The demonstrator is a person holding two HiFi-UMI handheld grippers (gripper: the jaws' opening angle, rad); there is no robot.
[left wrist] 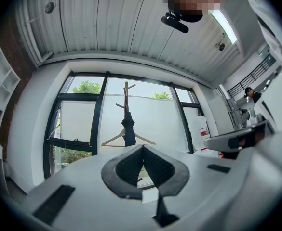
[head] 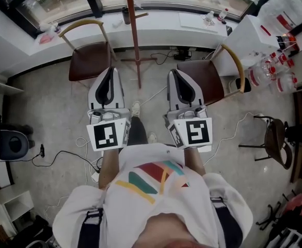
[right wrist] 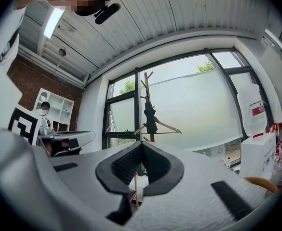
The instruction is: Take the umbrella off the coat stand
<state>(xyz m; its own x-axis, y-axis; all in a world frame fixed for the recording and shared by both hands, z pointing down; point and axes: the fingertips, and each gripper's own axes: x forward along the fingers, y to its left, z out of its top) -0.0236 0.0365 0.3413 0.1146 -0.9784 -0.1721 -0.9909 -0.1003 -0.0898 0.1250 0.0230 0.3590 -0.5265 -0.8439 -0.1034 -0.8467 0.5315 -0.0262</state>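
Step in hand, as I read it: the approach, with nothing grasped yet. The left hand-held gripper (head: 110, 68) and right hand-held gripper (head: 172, 72) are both held out in front of the person, lower centre of the head view. Each has its jaws pressed together tip to tip and nothing between them.

The coat stand (head: 135, 40) is at top centre of the head view, against the window and well apart from both grippers. A brown chair (head: 89, 61) sits to its left and a second chair (head: 202, 79) to its right.

The umbrella (left wrist: 128, 129) is dark and folded. It hangs on the stand's pole at centre frame in the left gripper view, just above a wooden hanger (left wrist: 113, 139). In the right gripper view it (right wrist: 151, 118) also sits centre frame, above the jaw tips.

Its long axis is vertical, running along the pole. It hangs from its upper end, and I can't tell whether handle or tip is on top.

Next move needs:
- closing in between the chairs
- spreading one gripper's jaws
- pinching the umbrella mid-body or near the top
- lifting it clear of the peg without snagging the hanger
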